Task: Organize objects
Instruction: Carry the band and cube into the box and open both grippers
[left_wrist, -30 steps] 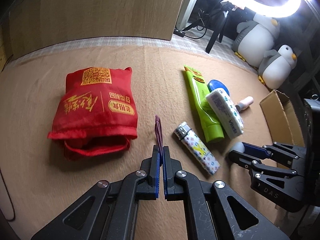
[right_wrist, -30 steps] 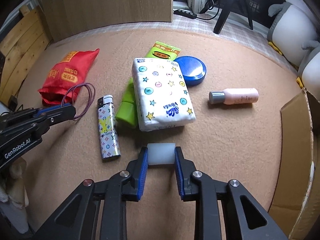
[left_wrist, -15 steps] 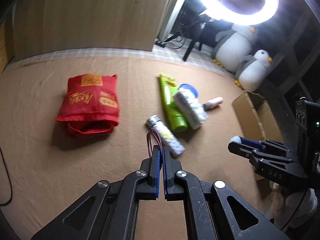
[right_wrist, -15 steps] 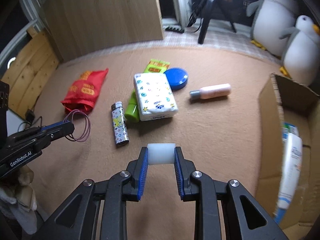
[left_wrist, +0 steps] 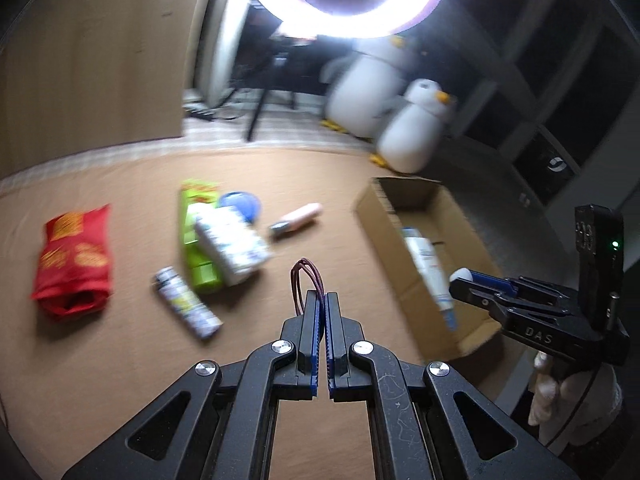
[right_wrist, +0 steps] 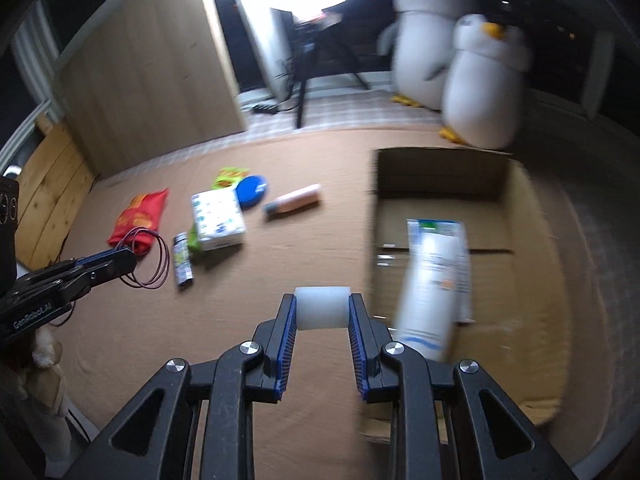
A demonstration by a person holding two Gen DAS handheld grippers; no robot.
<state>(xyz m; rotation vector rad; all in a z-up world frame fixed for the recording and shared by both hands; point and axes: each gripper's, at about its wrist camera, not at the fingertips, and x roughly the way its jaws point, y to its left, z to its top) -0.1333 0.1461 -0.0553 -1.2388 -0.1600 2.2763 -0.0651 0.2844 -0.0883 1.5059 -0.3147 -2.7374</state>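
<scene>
My left gripper (left_wrist: 321, 300) is shut on a thin dark-red hair band (left_wrist: 305, 280), whose loops hang from its tips in the right wrist view (right_wrist: 150, 258). My right gripper (right_wrist: 322, 310) is shut on a small white block (right_wrist: 321, 307), raised above the mat just left of an open cardboard box (right_wrist: 440, 168). A white tube (right_wrist: 430, 288) lies in that box. On the mat lie a red pouch (left_wrist: 74, 264), a lighter (left_wrist: 186, 308), a green tube (left_wrist: 196, 236), a tissue pack (left_wrist: 234, 242), a blue lid (left_wrist: 240, 206) and a pink bottle (left_wrist: 298, 220).
Two plush penguins (right_wrist: 476, 76) stand behind the box. A bright ring light (left_wrist: 352, 4) on a tripod and a wooden panel (left_wrist: 92, 60) line the far side. A gloved hand (left_wrist: 568, 392) holds the right gripper. Wooden boards (right_wrist: 48, 184) flank the mat's left.
Both grippers rose and swung right, away from the scattered items toward the cardboard box, which came into full view. The hair band and the white block stayed in their grips.
</scene>
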